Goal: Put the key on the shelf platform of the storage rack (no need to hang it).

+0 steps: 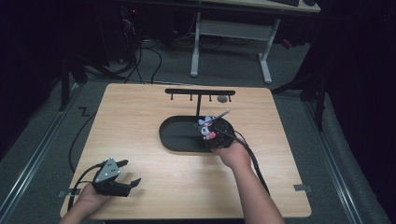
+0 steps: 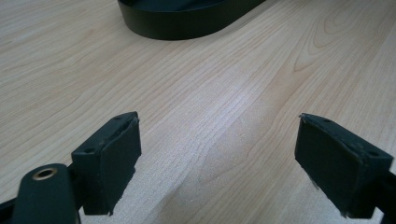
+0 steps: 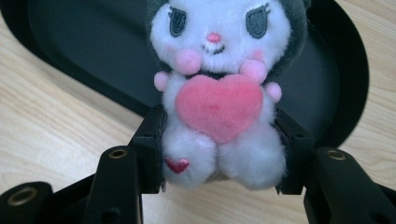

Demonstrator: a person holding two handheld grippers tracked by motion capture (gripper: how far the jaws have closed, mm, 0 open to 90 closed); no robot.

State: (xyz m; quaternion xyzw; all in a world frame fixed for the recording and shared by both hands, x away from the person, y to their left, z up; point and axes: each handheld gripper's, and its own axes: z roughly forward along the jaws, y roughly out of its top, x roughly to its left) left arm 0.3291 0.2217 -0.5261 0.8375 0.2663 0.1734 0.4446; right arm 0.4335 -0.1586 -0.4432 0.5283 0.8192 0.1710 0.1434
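- Resting low at the near-left corner of the counter point(image 1: 140, 121), the left gripper point(image 1: 125, 173) has its jaws spread wide with nothing between them; in the left gripper view bare wood shows between the two pads. It looks parked, well apart from the work, probably to leave the other hand free.
- Ahead of it lies a black oval tray point(image 1: 175, 135) near the middle of the counter; its near wall point(image 2: 187, 28) shows at the top of the left gripper view.
- Behind the tray stands a black rack point(image 1: 200, 92) with a row of small hooks under its bar, one seeming to carry a small dark thing too blurred to name.
- Over the right end of the tray, the right gripper point(image 3: 219, 163) is closed on a plush point(image 3: 219, 93), squeezing its lower body from both sides. The toy sits upright facing the camera, just above the tray's near rim point(image 3: 93, 93).
- A thin loop or cord seems to rise from the plush's head in the high view point(image 1: 206, 128), so my guess is it is meant for a hook.
- No brand or writing is readable; the plush bears only a pink heart and a small red heart on one foot.
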